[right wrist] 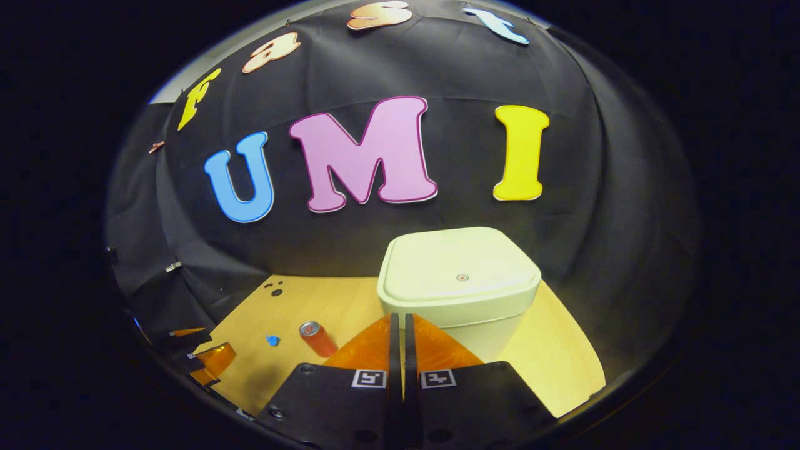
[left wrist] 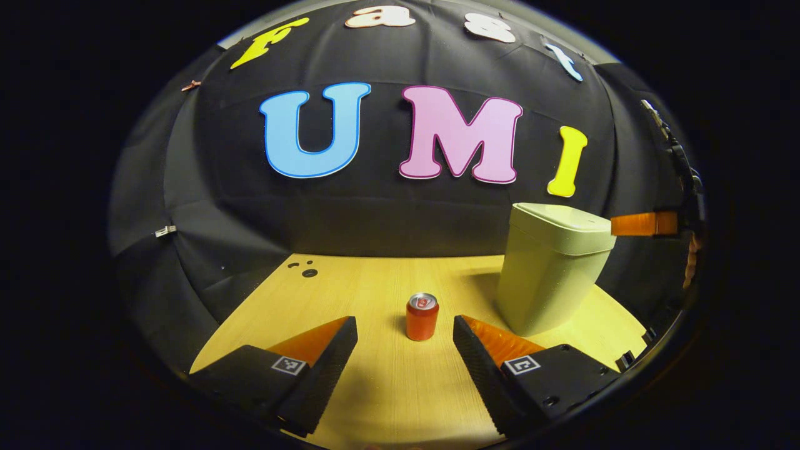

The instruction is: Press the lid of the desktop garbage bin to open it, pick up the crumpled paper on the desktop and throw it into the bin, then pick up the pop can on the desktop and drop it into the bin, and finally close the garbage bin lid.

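Observation:
The pale green bin [left wrist: 545, 281] stands upright on the wooden desktop with its lid [right wrist: 459, 275] down. My right gripper [right wrist: 398, 317] is shut with nothing in it, its tips at the lid's near edge; the left gripper view shows the right gripper [left wrist: 625, 224] level with the lid top. A red pop can [left wrist: 422, 317] stands upright just ahead of my left gripper [left wrist: 404, 320], which is open, the can centred beyond the gap. The crumpled paper [right wrist: 273, 340] is a small blue wad lying left of the can [right wrist: 317, 338]. My left gripper [right wrist: 203, 350] shows at the far left.
The wooden desktop [left wrist: 375, 381] ends at the black cloth wall close behind the bin. A few small dark holes [left wrist: 309, 272] mark its far left corner. Bare wood lies between the can and the bin.

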